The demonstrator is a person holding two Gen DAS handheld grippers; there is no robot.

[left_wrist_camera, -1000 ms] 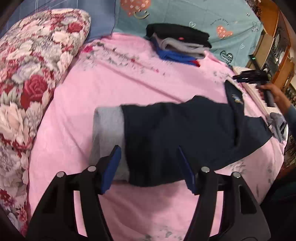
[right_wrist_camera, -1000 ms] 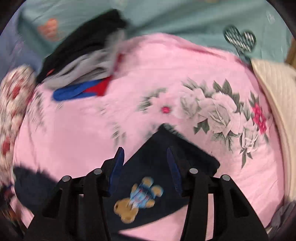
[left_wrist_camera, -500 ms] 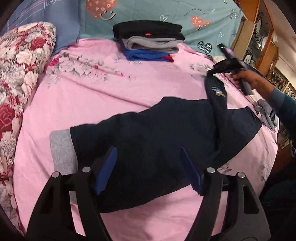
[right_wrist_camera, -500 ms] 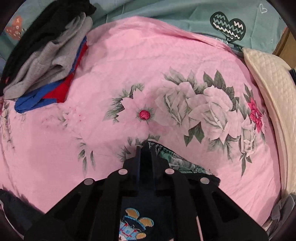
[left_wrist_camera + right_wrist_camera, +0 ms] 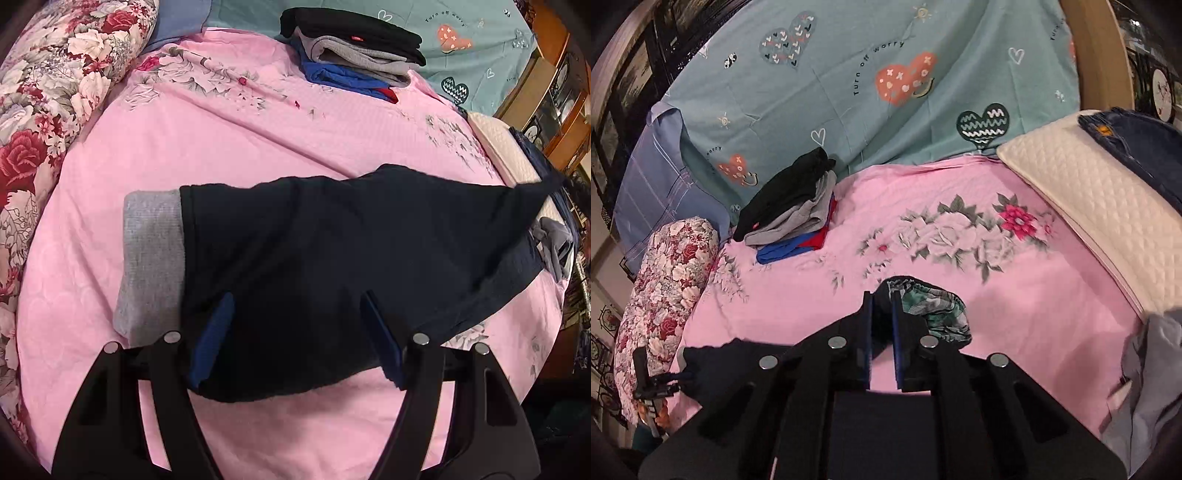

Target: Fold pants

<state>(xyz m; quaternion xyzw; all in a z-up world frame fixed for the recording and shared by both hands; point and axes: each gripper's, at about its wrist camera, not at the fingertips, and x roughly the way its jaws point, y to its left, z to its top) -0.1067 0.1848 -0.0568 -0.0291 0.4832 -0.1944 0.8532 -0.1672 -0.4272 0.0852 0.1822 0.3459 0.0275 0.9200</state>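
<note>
Dark navy pants (image 5: 332, 229) with a grey cuff (image 5: 151, 258) lie across the pink bedsheet (image 5: 221, 129). My left gripper (image 5: 297, 297) hovers open over the leg near the cuff end, its blue pads spread apart above the cloth. The pants' far end rises off the bed to a taut point at the right. In the right wrist view my right gripper (image 5: 882, 295) is shut on that waistband, whose green patterned lining (image 5: 934, 310) bunches beside the fingers. The rest of the pants (image 5: 713, 362) trails to the lower left, next to the left gripper (image 5: 670, 376) in a person's hand.
A stack of folded clothes (image 5: 354, 48) sits at the back by the teal heart-print cover (image 5: 849, 74). A floral bolster (image 5: 48, 110) lines the left side. A cream quilted pillow (image 5: 1089, 206) bearing denim (image 5: 1145, 147) and a grey garment (image 5: 1145, 369) lie on the right.
My right gripper closed on the waistband, then lifted and pulled it away, drawing the pants taut. My left gripper shifted from the cuff's edge further onto the dark leg and lower.
</note>
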